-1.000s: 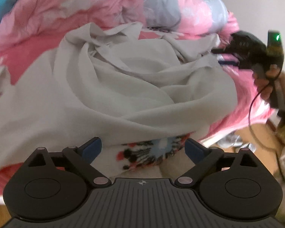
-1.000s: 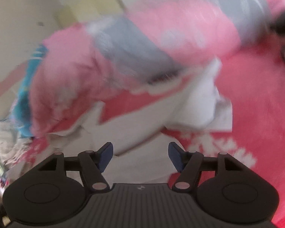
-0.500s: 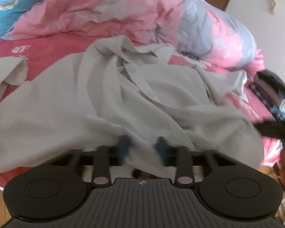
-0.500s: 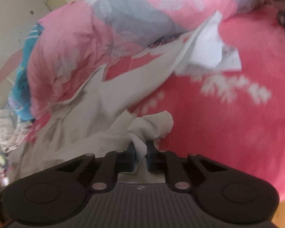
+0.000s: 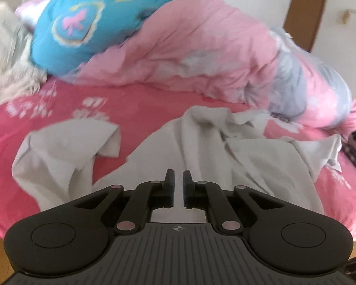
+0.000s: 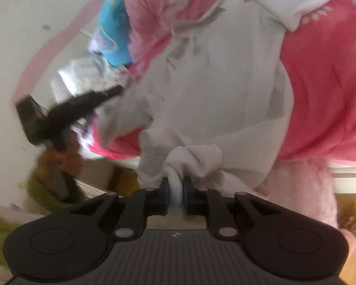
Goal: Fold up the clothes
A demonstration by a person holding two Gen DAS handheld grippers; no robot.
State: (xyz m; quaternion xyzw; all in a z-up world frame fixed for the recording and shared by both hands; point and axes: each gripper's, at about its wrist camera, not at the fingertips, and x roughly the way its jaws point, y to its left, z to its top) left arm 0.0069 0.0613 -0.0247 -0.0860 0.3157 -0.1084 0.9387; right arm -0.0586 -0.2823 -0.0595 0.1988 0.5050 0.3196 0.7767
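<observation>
Pale grey crumpled cotton garment (image 5: 237,156) now lies spread over the pink floral bedsheet (image 5: 121,102), filling the left wrist view from centre to 4 o'clock, one sleeve flopped out at 9 o'clock; half a second ago it was a heaped mound. Left gripper (image 5: 177,185) has its jaws nearly pressed together on the near hem, cloth showing through the narrow gap; a second ago they were spread wide. Right gripper (image 6: 175,190) still pinches a bunched white fold of the same garment. Rolled pink-and-grey quilt (image 5: 225,54) at 12 to 2 o'clock, blue patterned pillow (image 5: 99,19) at 11 o'clock. Views blurred.
</observation>
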